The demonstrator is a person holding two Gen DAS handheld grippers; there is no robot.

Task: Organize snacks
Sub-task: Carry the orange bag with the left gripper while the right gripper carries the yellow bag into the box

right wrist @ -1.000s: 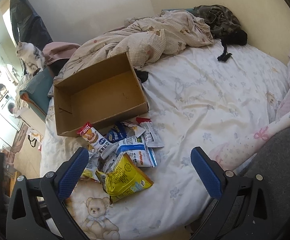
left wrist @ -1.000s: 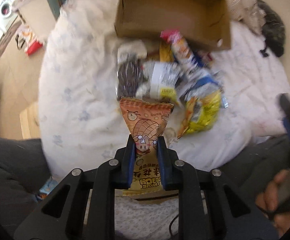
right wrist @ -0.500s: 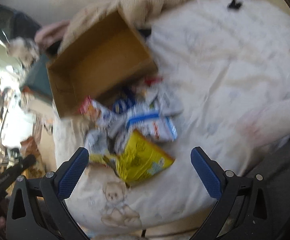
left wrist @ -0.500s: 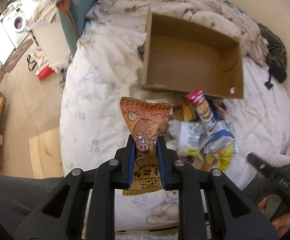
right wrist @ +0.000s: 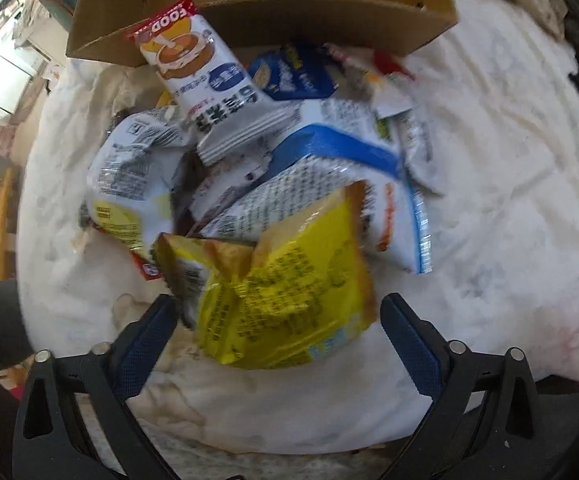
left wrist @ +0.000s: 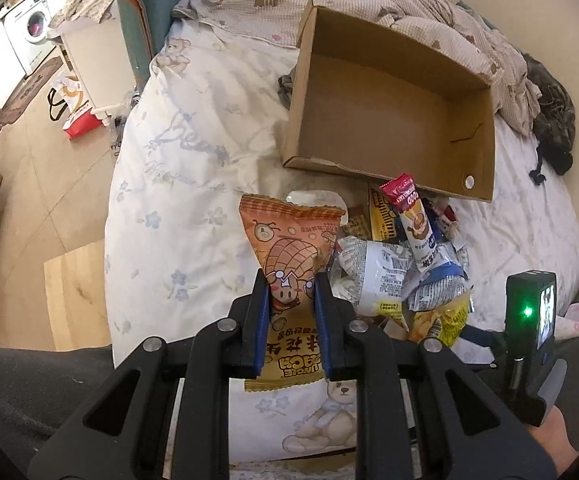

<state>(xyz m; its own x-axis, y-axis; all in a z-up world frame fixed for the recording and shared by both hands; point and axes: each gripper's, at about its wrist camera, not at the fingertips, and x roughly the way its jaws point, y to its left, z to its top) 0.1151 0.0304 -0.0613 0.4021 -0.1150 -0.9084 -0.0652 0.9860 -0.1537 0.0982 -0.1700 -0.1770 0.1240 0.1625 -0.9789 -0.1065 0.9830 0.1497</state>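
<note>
Lettering "UNCLE ..." reads upside down on the orange peanut snack bag (left wrist: 289, 256), cartoon peanut printed above it; left claw (left wrist: 289, 292) is pinching this bag between its blue pads, bag held upright above the bed (left wrist: 193, 184). Behind it, snack pile (left wrist: 409, 264) on the bedsheet: a stick pack with red end reading "FOOD" (left wrist: 409, 216), white packs with small print, a yellow bag partly hidden. Cardboard box (left wrist: 389, 108) sits open on the bed just beyond the pile, inside bare, near wall touching the pile's far edge. Sheet is white with pale blue flowers, script lettering and teddy bears; checked quilt (left wrist: 369, 4) bunched behind the box. Floor at left with a washing machine (left wrist: 29, 28) and a red-and-white bag (left wrist: 73, 116). Bed is open to the left of the pile; its left edge drops to the floor. A small device with a green light (left wrist: 529, 312) shows at lower right.

Right wrist view, slightly blurred: right claw (right wrist: 277, 344) spread wide, low over the pile, its fingers either side of the yellow snack bag (right wrist: 289, 288), not touching as far as can be told. Yellow bag print unreadable. "FOOD" stick pack (right wrist: 209, 80) leans on the box front wall (right wrist: 289, 24). A blue pack (right wrist: 293, 72) and a blue-edged white pack (right wrist: 329, 184) lie between. Open sheet to the right.
</note>
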